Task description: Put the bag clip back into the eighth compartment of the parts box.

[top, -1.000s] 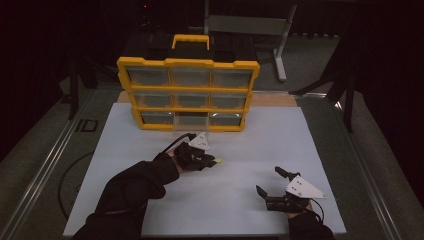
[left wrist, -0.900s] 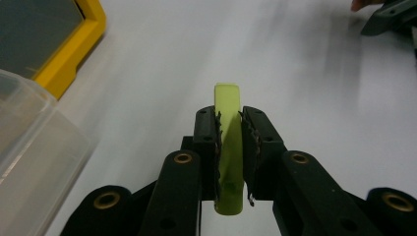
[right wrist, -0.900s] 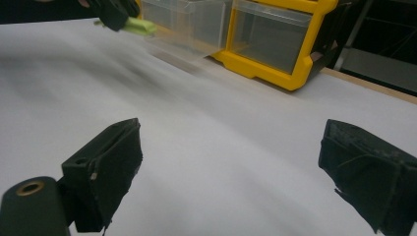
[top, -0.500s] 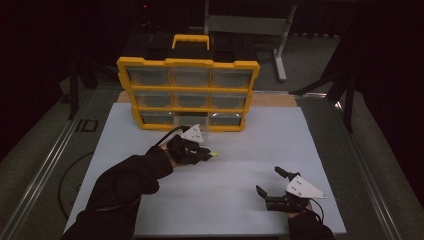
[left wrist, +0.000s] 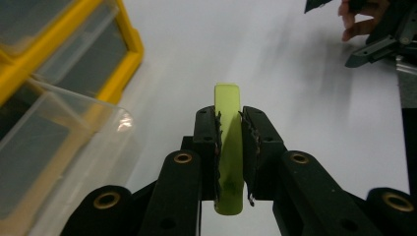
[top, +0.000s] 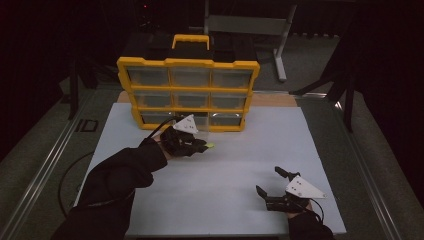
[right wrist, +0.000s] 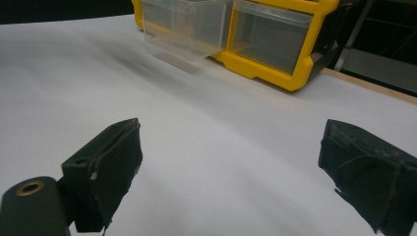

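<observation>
1. Lime-green flat plastic piece is pinched edge-on between the jaws of the left hand-held gripper, tip poking out past them. In the high view it's the little green speck just off the worktop, right in front of the organizer.
2. Compared with a second ago, the left hand-held gripper has slid up the white worktop and now sits just beside the bottom row of the yellow plastic drawer organizer with clear bins.
3. One clear plastic drawer in that bottom row hangs pulled out and tilted, near the left jaws.
4. So my guess: the carry is basically done, and dropping the piece into that open drawer is what's left.
5. Right hand-held gripper hasn't budged; it rests near the front edge with jaws wide apart and nothing between them.
</observation>
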Motion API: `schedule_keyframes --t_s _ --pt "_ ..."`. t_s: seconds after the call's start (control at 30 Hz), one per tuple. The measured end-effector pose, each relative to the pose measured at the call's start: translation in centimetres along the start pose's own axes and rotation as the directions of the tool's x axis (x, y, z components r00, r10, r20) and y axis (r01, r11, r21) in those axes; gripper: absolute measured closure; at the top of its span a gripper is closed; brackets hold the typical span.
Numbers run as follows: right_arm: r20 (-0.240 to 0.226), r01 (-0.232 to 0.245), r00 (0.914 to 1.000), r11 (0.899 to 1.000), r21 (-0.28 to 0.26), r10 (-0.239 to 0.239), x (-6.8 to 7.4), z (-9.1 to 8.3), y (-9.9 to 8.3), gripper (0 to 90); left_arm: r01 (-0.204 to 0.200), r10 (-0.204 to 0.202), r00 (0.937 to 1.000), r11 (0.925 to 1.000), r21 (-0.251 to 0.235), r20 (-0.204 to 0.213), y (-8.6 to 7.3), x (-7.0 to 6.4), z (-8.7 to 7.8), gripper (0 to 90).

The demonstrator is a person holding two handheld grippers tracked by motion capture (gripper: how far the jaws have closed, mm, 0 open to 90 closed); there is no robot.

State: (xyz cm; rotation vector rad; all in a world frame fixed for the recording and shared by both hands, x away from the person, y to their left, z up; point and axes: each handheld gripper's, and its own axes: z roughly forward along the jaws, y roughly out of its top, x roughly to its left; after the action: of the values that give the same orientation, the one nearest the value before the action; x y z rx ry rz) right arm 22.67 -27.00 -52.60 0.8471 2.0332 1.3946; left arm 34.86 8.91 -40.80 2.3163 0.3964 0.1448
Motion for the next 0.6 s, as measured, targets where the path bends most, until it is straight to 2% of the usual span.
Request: schedule_keyframes --t_s 0.17,0.6 --pt "0.000 -0.002 1.0000 1.000 0.000 0.002 0.0 0.0 0.0 9.1 -0.001 0.001 1.0000 0.9998 -0.020 -0.003 0.5 0.3 -0.8 78.2" --pt "-0.001 0.002 1.0000 1.000 0.000 -0.002 0.0 0.0 0.0 9.1 -0.011 0.010 0.9994 0.9997 -0.021 -0.034 1.5 1.2 -1.8 78.2"
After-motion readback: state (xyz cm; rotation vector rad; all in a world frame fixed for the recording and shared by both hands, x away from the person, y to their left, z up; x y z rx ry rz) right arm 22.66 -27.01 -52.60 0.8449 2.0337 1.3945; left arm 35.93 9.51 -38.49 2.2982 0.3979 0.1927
